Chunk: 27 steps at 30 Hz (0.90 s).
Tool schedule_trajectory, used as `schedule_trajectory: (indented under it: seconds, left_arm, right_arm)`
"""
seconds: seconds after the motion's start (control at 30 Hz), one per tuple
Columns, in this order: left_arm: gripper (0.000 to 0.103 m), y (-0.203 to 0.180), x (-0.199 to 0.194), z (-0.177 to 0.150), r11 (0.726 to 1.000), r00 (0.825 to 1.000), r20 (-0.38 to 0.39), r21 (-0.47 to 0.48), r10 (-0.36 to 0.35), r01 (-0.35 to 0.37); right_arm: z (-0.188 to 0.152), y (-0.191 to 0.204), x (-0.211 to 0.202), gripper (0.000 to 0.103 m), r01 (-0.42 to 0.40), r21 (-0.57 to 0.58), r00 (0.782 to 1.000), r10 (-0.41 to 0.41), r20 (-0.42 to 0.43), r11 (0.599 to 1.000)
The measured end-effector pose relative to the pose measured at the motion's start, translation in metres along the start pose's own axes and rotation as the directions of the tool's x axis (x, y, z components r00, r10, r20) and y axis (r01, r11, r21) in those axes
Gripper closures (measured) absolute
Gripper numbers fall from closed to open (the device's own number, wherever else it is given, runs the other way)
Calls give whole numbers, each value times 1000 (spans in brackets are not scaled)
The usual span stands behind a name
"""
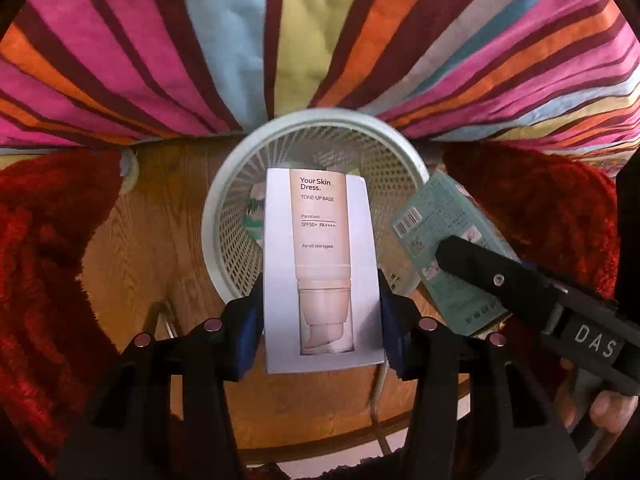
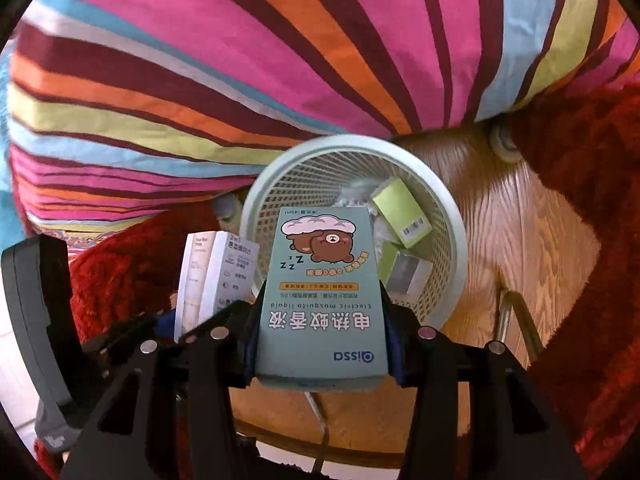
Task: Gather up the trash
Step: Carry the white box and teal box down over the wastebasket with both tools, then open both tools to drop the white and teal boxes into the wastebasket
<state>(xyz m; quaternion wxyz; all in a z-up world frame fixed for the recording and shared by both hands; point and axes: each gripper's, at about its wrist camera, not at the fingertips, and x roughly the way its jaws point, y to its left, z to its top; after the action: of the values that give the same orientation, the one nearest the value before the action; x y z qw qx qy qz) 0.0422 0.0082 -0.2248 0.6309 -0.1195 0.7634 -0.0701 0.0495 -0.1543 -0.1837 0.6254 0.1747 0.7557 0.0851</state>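
My left gripper (image 1: pixel 322 312) is shut on a white cosmetics box (image 1: pixel 320 268) printed "Your Skin Dress", held upright over the white mesh waste basket (image 1: pixel 218 216). My right gripper (image 2: pixel 322 320) is shut on a teal mosquito-liquid box (image 2: pixel 322 300) with a cartoon bear, also hanging above the waste basket (image 2: pixel 452 216). In the left wrist view the teal box (image 1: pixel 436 236) and the right gripper's black finger (image 1: pixel 500 280) show at the right. In the right wrist view the white box (image 2: pixel 208 276) shows at the left. Inside the basket lie yellow-green boxes (image 2: pixel 400 212) and crumpled wrappers.
The basket stands on a wooden floor (image 1: pixel 132 248) between two red shaggy rugs (image 1: pixel 40 264), (image 2: pixel 592 208). A striped, multi-coloured bedcover (image 1: pixel 320 32) hangs just behind it. A thin metal frame (image 2: pixel 516 320) crosses the floor near the basket.
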Motion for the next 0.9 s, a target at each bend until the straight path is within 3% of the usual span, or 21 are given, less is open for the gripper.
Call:
schedule_trajectory:
  seconds: [0.37,0.9]
  left_arm:
    - [53,2,39,7,1000,993,-117,-25,6,-9]
    - [52,3,67,15,999,981,-195,-52,-1,-10]
  right_arm:
    - [14,-16,40,57,62,95,994,-52,-99,994]
    - [18,-21,63,57,74,137,987,-52,-154,988]
